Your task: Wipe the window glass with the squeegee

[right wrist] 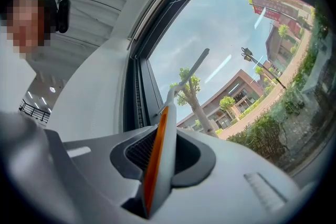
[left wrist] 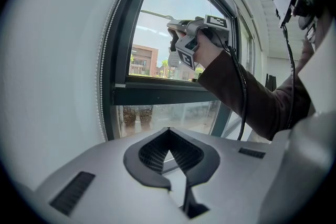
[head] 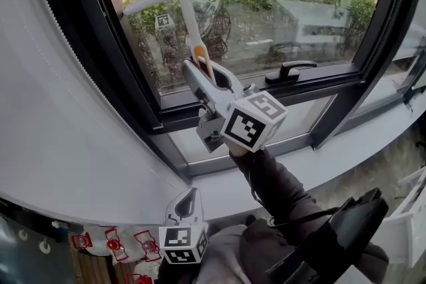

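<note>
The stroke is best made with the blade kept flat and evenly pressed on the window glass, and drawn in one straight pull without the handle being tilted. The squeegee is seen upper left of the head view, blade apparently against the pane, its handle pinched in the jaws of the right gripper at centre. The left gripper, bottom centre, is held with jaws pressed together, empty.

Your right tongs clamp the squeegee handle; its blade lies against the window glass.
</note>
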The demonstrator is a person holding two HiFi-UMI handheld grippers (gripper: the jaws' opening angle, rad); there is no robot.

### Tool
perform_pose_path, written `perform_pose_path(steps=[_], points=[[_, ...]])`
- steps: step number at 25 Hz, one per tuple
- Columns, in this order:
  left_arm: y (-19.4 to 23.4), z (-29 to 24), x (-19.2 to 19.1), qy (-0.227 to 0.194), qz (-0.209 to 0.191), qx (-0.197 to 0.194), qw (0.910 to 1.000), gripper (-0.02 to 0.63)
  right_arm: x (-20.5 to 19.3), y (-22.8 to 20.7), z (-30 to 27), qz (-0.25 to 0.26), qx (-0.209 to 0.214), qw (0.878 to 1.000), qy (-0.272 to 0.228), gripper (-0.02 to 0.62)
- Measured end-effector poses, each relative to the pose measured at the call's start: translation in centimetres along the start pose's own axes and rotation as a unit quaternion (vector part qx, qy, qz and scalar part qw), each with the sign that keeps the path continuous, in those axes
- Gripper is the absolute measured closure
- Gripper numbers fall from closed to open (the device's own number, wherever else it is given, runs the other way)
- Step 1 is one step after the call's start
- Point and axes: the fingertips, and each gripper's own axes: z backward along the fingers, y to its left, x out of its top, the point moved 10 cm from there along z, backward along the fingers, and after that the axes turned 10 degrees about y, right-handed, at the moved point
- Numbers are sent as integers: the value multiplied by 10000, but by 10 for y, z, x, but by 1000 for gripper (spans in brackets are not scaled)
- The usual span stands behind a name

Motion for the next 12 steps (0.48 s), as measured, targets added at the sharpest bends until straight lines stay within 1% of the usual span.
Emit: perform_pose_path(steps=[3, 7, 12], points=[[-2, -1, -2, 32, -9, -16, 10000, 606, -4, -1, 3, 35, -10, 10000, 47, 534], [-3, -2, -2, 23, -39, -28, 10000, 606, -13, -3, 7, -176, -66, 9998, 35, 534], [-3, -2, -3, 20, -41, -38, 10000, 606, -22, -5, 10, -223, -93, 9997, 99, 535]])
